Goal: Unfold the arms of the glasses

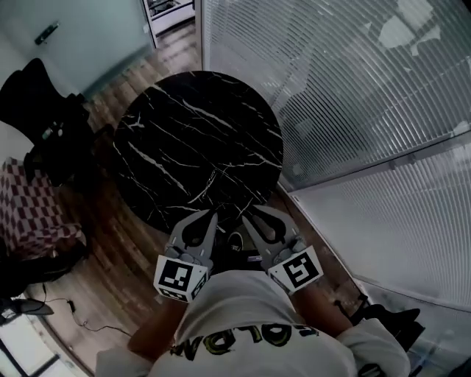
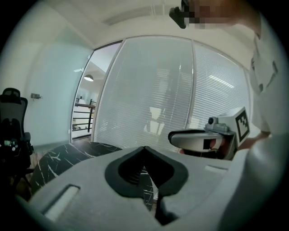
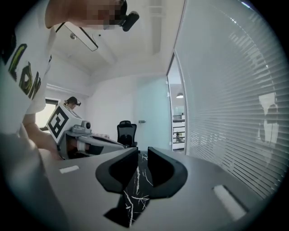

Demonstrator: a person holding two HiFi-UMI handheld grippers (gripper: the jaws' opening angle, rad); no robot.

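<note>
A round black marble table (image 1: 169, 125) stands below me. Near its front middle lies a thin pale outline (image 1: 210, 179) that looks like the glasses; it is too faint to tell how the arms lie. Both grippers hang close to my chest over the table's near edge, apart from that outline. My left gripper (image 1: 209, 216) (image 2: 144, 148) is shut with its tips together and nothing between them. A narrow gap shows between the jaws of my right gripper (image 1: 250, 215) (image 3: 143, 151), with only the table seen through it. Each gripper view shows the other gripper alongside.
A glass wall with white blinds (image 1: 353, 88) runs along the right of the table. A black office chair (image 1: 40, 103) and a checked seat (image 1: 37, 213) stand at the left on the wooden floor (image 1: 125, 258). A doorway (image 1: 173, 11) opens at the back.
</note>
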